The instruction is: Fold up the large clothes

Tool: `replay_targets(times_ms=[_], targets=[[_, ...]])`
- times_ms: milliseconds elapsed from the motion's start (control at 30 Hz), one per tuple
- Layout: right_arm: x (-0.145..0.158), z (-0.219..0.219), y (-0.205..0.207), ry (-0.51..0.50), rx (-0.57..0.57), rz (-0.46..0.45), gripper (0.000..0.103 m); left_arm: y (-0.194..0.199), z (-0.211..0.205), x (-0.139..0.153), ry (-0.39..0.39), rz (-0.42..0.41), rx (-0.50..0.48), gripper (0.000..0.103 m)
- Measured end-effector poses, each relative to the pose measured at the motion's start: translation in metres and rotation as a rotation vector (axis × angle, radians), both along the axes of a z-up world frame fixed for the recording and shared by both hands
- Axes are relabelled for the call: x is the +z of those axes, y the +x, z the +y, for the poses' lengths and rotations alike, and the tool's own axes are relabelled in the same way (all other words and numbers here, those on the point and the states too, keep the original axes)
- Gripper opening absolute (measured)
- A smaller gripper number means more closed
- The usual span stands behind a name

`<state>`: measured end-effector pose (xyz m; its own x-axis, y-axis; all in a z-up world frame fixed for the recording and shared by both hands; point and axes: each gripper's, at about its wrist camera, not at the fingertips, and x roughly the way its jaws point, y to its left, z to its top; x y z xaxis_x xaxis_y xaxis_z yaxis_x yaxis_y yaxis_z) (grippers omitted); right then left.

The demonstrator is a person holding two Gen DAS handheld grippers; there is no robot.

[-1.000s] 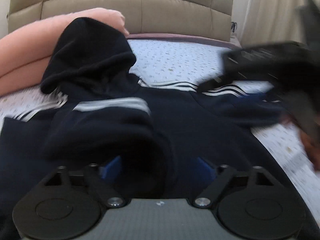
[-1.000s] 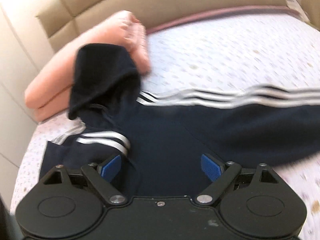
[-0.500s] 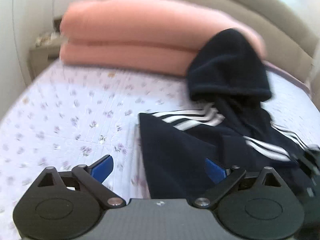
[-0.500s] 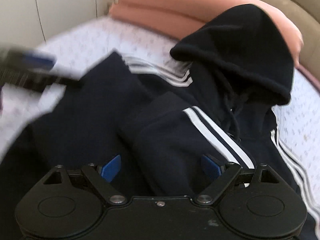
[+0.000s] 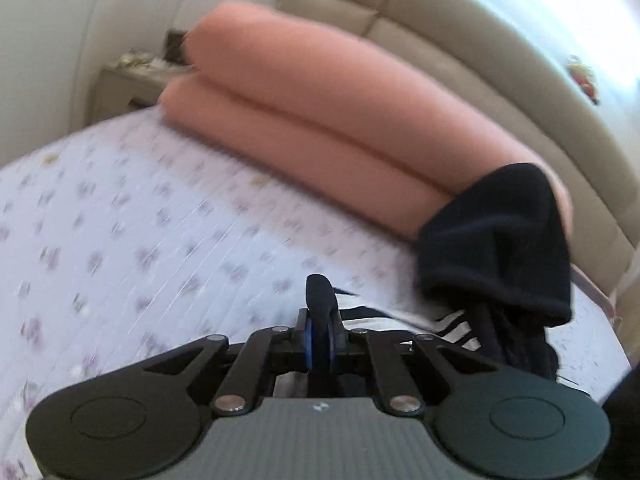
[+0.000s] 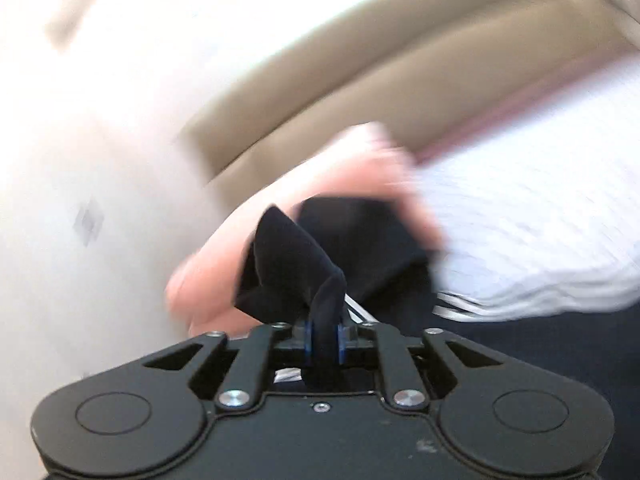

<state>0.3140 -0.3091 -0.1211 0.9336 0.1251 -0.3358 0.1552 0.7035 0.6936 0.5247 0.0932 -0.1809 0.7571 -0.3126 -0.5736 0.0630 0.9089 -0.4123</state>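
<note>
Change: a second earlier both grippers hung wide open over the spread hoodie; by this moment each had clamped on a fold of its dark fabric.
Left gripper (image 5: 320,338): jaws pressed almost together, pinching a thin ridge of the navy hoodie (image 5: 496,240) that stuck up between the blue pads, at the striped edge of the garment.
Right gripper (image 6: 323,342): jaws closing on a thicker bunch of the same cloth, which rose from between the pads in a crumpled peak; the view was heavily blurred.
Hoodie position: lying on the flowered bedsheet (image 5: 120,216), its hood (image 5: 504,236) resting against the folded pink blanket (image 5: 328,120) by the beige headboard (image 5: 480,64).
Meaning for the task: both edges seemed secured, so a lift or carry-over fold looked ready to begin.
Doubt: which part the right gripper held could not be made out.
</note>
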Motion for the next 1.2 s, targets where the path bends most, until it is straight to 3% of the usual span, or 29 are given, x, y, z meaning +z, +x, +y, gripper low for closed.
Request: replay_targets(times_ms=[33, 67, 133, 167, 233, 267, 300, 367, 433, 533, 600, 667, 767, 800, 833, 867, 900, 933, 1067, 1200], targets=[[-0.020, -0.020, -0.005, 0.078, -0.033, 0.050, 0.047, -0.002, 0.003, -0.002, -0.001, 0.003, 0.009, 0.011], [-0.042, -0.040, -0.010, 0.160, -0.071, 0.111, 0.080, -0.002, 0.002, -0.003, 0.001, 0.007, 0.023, 0.012], [-0.075, -0.066, -0.014, 0.265, -0.115, 0.205, 0.103, -0.007, 0.004, 0.000, -0.007, 0.006, 0.026, 0.015], [-0.086, -0.074, -0.015, 0.298, -0.109, 0.217, 0.103, -0.008, 0.004, 0.002, -0.012, 0.009, 0.020, 0.016], [-0.101, -0.085, -0.010, 0.346, -0.069, 0.191, 0.103, -0.006, 0.001, 0.001, -0.026, 0.027, -0.018, 0.031], [-0.104, -0.087, -0.005, 0.334, -0.058, 0.191, 0.102, -0.008, 0.001, 0.002, -0.016, 0.035, -0.036, 0.031], [-0.103, -0.086, 0.001, 0.313, -0.054, 0.189, 0.102, -0.009, -0.001, 0.004, 0.010, 0.045, -0.049, 0.028], [-0.094, -0.082, 0.013, 0.231, -0.037, 0.201, 0.098, -0.012, -0.007, 0.006, 0.063, 0.041, -0.085, 0.008], [-0.075, -0.068, 0.018, 0.102, -0.023, 0.173, 0.012, -0.023, -0.016, 0.012, 0.138, -0.033, -0.083, 0.007], [-0.044, -0.062, 0.005, 0.055, -0.020, 0.047, 0.016, -0.036, -0.021, 0.018, 0.187, -0.120, -0.034, 0.007], [-0.040, -0.071, 0.002, 0.114, -0.020, 0.028, 0.016, -0.033, -0.017, 0.016, 0.173, -0.091, -0.012, 0.007], [-0.050, -0.082, 0.007, 0.094, -0.017, 0.092, 0.019, -0.030, -0.017, 0.012, 0.187, -0.060, -0.005, 0.008], [-0.068, -0.088, 0.019, 0.000, 0.006, 0.310, 0.047, -0.029, -0.018, 0.010, 0.215, -0.011, -0.001, 0.019], [-0.073, -0.091, 0.020, -0.003, 0.006, 0.372, 0.057, -0.030, -0.018, 0.011, 0.225, -0.002, -0.002, 0.029], [-0.075, -0.094, 0.016, 0.010, 0.002, 0.393, 0.058, -0.032, -0.018, 0.013, 0.234, 0.010, -0.005, 0.047], [-0.077, -0.095, 0.010, 0.032, 0.000, 0.372, 0.062, -0.034, -0.018, 0.016, 0.240, 0.019, -0.006, 0.057], [-0.076, -0.098, 0.004, 0.054, -0.011, 0.351, 0.077, -0.037, -0.017, 0.019, 0.246, 0.027, -0.003, 0.071], [-0.075, -0.099, 0.000, 0.067, -0.028, 0.343, 0.084, -0.040, -0.016, 0.022, 0.244, 0.032, -0.005, 0.075], [-0.068, -0.107, -0.021, 0.068, -0.039, 0.361, 0.087, -0.057, -0.016, 0.030, 0.194, 0.104, -0.048, 0.077], [-0.058, -0.111, -0.030, 0.044, -0.041, 0.367, 0.088, -0.088, -0.025, 0.036, 0.228, 0.160, -0.109, 0.078]])
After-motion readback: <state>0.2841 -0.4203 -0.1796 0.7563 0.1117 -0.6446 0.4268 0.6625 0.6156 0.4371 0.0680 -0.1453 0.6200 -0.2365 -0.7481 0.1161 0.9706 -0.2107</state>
